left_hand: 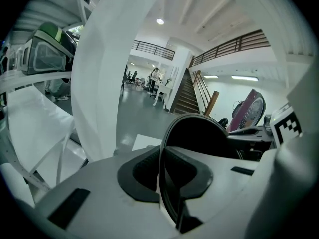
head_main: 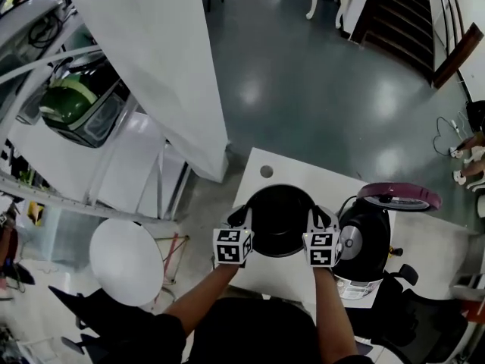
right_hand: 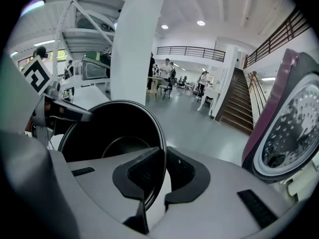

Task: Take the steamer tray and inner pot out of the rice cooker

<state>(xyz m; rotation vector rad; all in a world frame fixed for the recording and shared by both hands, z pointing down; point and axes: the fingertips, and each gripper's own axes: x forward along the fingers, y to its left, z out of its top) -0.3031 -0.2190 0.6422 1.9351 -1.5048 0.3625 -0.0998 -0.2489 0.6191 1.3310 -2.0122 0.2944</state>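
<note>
The black inner pot (head_main: 279, 218) is out of the rice cooker (head_main: 365, 237) and sits between my two grippers, over the white table (head_main: 282, 174) to the cooker's left. My left gripper (head_main: 241, 220) is shut on the pot's left rim, and that thin rim (left_hand: 164, 183) runs between its dark pads. On the opposite rim my right gripper (head_main: 321, 220) is shut too, the rim edge (right_hand: 160, 148) pinched between its pads. The pot's dark inside (right_hand: 112, 141) looks empty. The cooker's purple lid (head_main: 399, 196) stands open.
A pale, clear item (head_main: 356, 287) lies at the table's front edge below the cooker; I cannot tell what it is. A round white stool (head_main: 126, 262) stands left of the table. A tall white panel (head_main: 151, 59) rises behind it. Grey floor lies beyond.
</note>
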